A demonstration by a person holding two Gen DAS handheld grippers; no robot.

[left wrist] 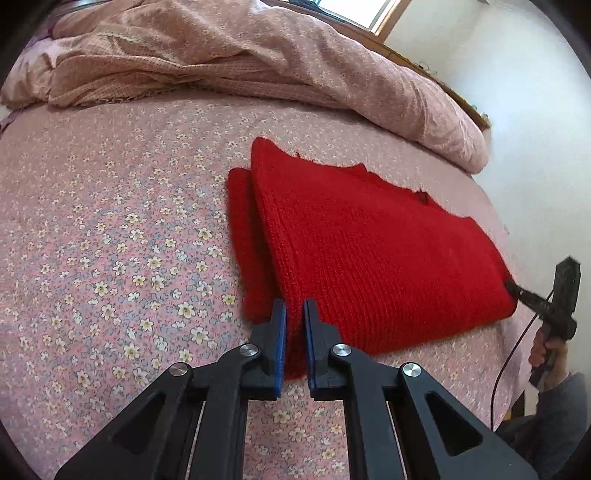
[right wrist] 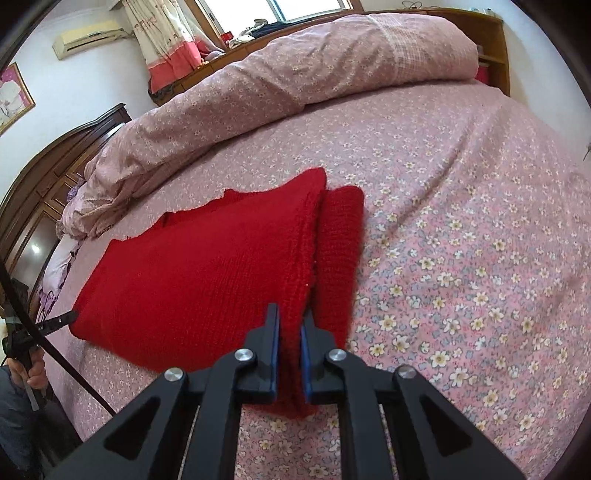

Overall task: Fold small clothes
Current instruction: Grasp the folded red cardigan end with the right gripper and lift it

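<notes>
A red knitted garment [left wrist: 369, 254] lies folded on a bed covered with a pink floral sheet [left wrist: 110, 221]. It rests flat, with a narrower folded strip showing along one side of the main panel.

In the left wrist view, the left hand-held gripper [left wrist: 294, 314] has its blue-padded fingers closed narrowly on the near corner of the garment, with the red knit pinched between them. At the far right edge of the same view, the right hand-held gripper [left wrist: 513, 287] meets the garment's other near corner.

In the right wrist view, the right hand-held gripper [right wrist: 291, 317] likewise clamps a fold of the red knit between its nearly closed fingers, beside the narrower strip. The left hand-held gripper appears small at the far left, touching the garment's opposite corner.

A rumpled pink quilt [right wrist: 295, 74] is heaped along the far side of the bed, well apart from the garment. A window [right wrist: 310, 7] and a wall-mounted air conditioner [right wrist: 88, 37] show behind it.
</notes>
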